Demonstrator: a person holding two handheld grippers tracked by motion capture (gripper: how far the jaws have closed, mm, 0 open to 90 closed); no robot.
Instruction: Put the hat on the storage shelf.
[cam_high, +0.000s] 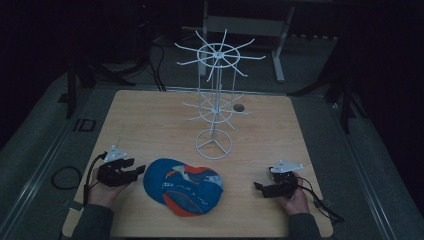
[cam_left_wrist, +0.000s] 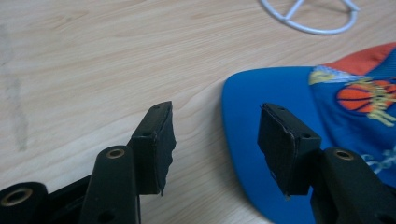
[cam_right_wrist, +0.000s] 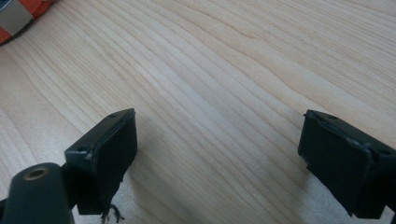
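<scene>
Cap (cam_high: 183, 186), blue w/ orange panels and a basketball print, lies flat on the near part of the wooden table (cam_high: 150, 115), brim toward the person's left, pictured here w/ both hand-held tools alongside. Left gripper (cam_high: 136, 168) sits just beside the brim; in the left gripper view its jaws stand apart, nothing pinched, one pad (cam_left_wrist: 159, 149) over bare wood, the other over the blue brim edge (cam_left_wrist: 243, 140), i.e. lined up as if to straddle that edge. Whether the pad over the brim touches the fabric can't be told; it looks to hover. Right gripper (cam_high: 259, 188) rests low on the other side of the cap, well apart from it, jaws spread wide and empty over the wood grain (cam_right_wrist: 219, 93), an orange corner of the cap (cam_right_wrist: 28, 9) showing at the far top-left of the right gripper view. Likely reason: that hand waits while the left takes the brim.

Beyond the cap, toward the table's middle, a white wire rack (cam_high: 216, 95) stands upright on a ring base (cam_high: 214, 145), w/ two tiers of radiating prongs, all bare. Probably the cap's destination: brim is the stiffest part, so easiest to grab and lift onto a prong. Room beyond is dark; floor cables and a table frame are dimly visible.
</scene>
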